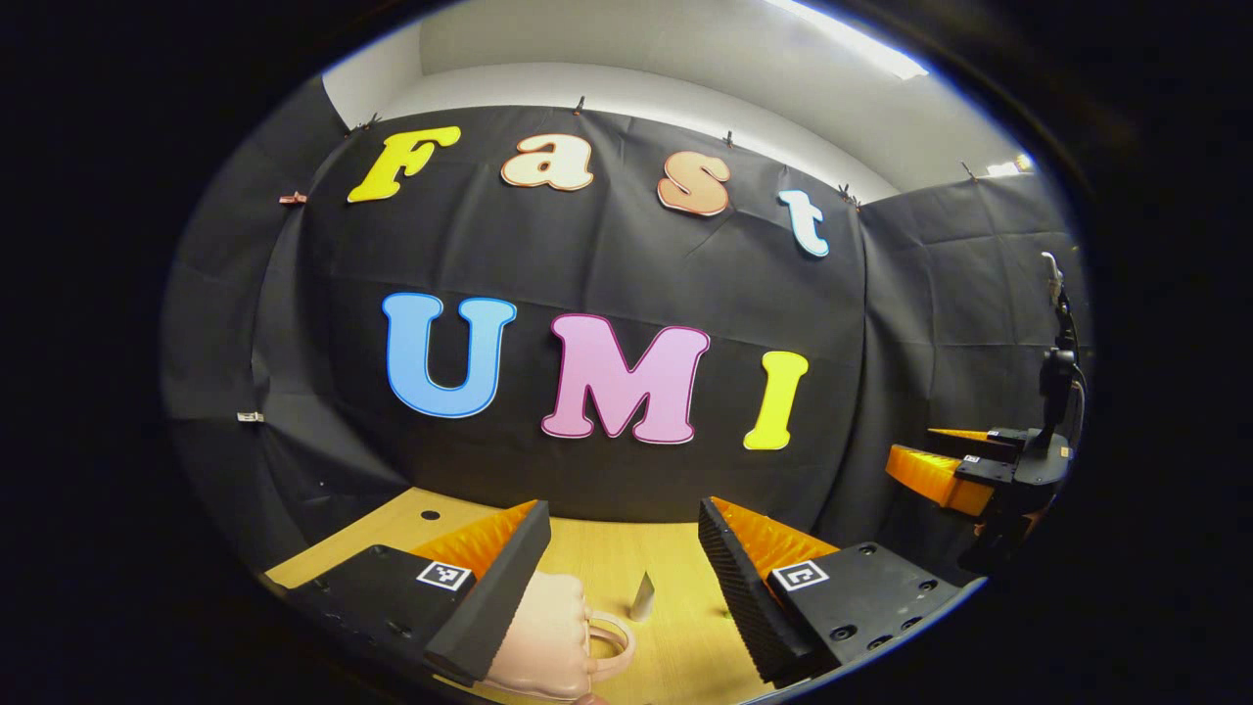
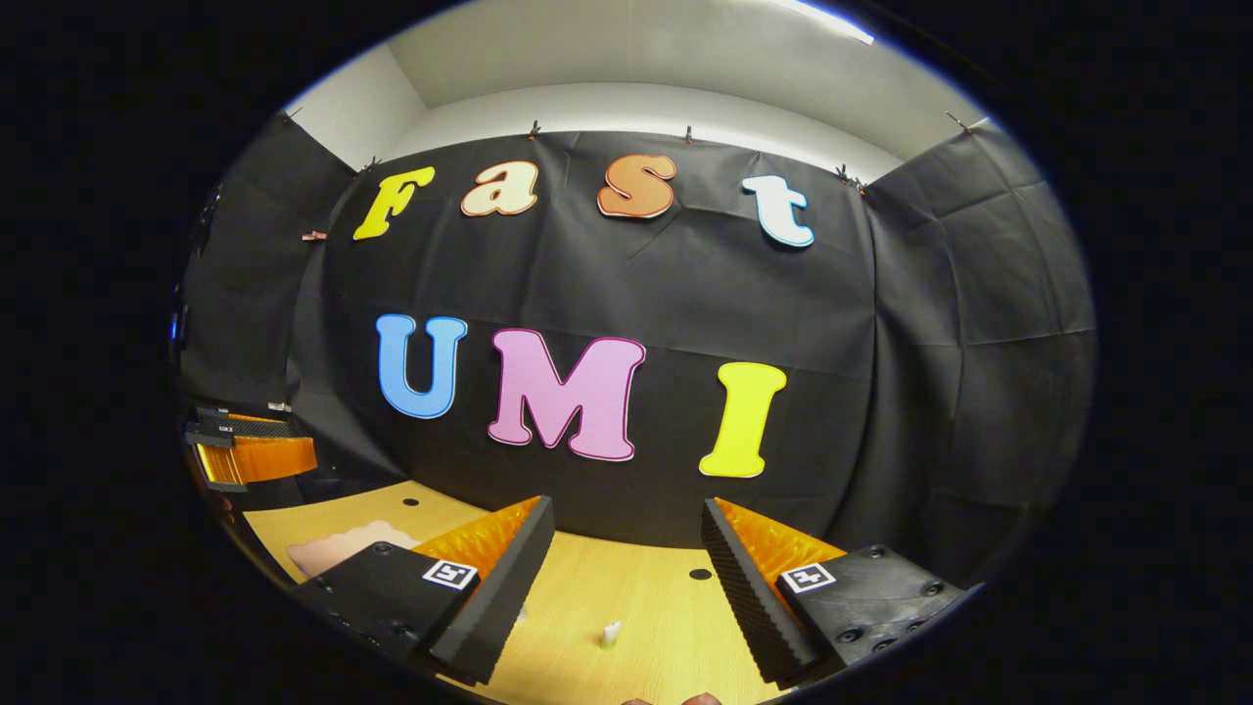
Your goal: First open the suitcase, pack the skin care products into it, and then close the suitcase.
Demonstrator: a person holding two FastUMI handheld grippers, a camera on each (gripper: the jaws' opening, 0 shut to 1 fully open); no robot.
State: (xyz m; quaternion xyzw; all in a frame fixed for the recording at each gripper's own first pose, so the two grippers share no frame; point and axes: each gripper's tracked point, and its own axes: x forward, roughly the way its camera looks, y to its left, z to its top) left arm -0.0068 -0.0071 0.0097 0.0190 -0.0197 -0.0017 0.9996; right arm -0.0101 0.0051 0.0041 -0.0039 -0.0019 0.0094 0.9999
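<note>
A pink suitcase (image 1: 548, 636) lies closed on the wooden table (image 1: 675, 558), low in the left gripper view, partly behind my left finger, its handle (image 1: 615, 636) pointing right. A small pale tube (image 1: 642, 595) stands just beyond it. My left gripper (image 1: 623, 509) hangs open above the table with nothing between its fingers. In the right gripper view, my right gripper (image 2: 626, 504) is open and empty too. A small white skin care item (image 2: 610, 634) stands on the table below it. The pink suitcase (image 2: 338, 546) shows at the left, behind my finger.
The other gripper (image 1: 964, 470) hovers at the right in the left gripper view; the left one (image 2: 250, 446) appears far left in the right gripper view. The table (image 2: 646, 597) has small round holes (image 2: 699, 574). Black cloth walls close the back and sides.
</note>
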